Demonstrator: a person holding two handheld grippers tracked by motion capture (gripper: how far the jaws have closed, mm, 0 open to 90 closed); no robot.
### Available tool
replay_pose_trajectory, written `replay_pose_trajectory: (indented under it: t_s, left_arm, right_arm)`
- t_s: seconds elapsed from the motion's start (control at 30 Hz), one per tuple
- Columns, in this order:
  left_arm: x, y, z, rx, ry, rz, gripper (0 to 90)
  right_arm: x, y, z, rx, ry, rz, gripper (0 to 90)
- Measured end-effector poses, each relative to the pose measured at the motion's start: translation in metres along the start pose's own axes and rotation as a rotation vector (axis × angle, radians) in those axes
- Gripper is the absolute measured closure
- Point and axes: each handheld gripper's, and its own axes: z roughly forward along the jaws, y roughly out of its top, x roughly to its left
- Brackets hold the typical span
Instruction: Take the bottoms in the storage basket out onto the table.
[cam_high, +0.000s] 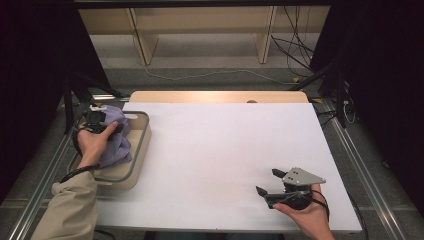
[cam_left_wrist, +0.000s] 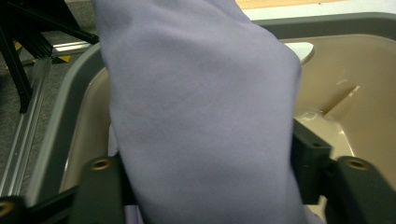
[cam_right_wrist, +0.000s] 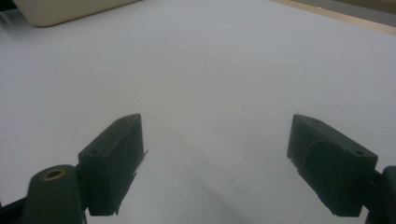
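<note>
A lavender cloth (cam_high: 116, 137) sits bunched in the beige grey-rimmed tub (cam_high: 141, 145) at the table's left edge. The left gripper (cam_high: 100, 121) is clamped on that cloth, jaws about half closed. The right gripper (cam_high: 267, 182) rests near the table's front right, spread wide and empty.

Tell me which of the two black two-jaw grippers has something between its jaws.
The left gripper: lilac cloth fills its jaws, over the beige tub. The right gripper is open on nothing.

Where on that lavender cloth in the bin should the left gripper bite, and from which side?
Grip the raised fold of the lavender cloth that bulges above the rim of the beige bin, coming from above. The left gripper already has that hump between its jaws, which look closed against it; the bunched fold gives thickness to pinch, and the bin walls block a sideways approach.
</note>
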Motion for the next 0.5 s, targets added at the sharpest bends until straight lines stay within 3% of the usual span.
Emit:
replay_pose_trajectory:
  t_s: [0.23, 0.5]
  left_arm:
    - [0.0003, 0.0001, -0.0016, -0.023, 0.005, -0.026, 68.1]
    - [0.0007, -0.0037, -0.0078, -0.067, 0.002, -0.054, 82.1]
  right_arm:
    - [0.0016, 0.0010, -0.0007, -0.009, -0.001, -0.005, 20.7]
    - [0.0017, 0.0012, -0.0012, -0.012, -0.004, -0.007, 21.1]
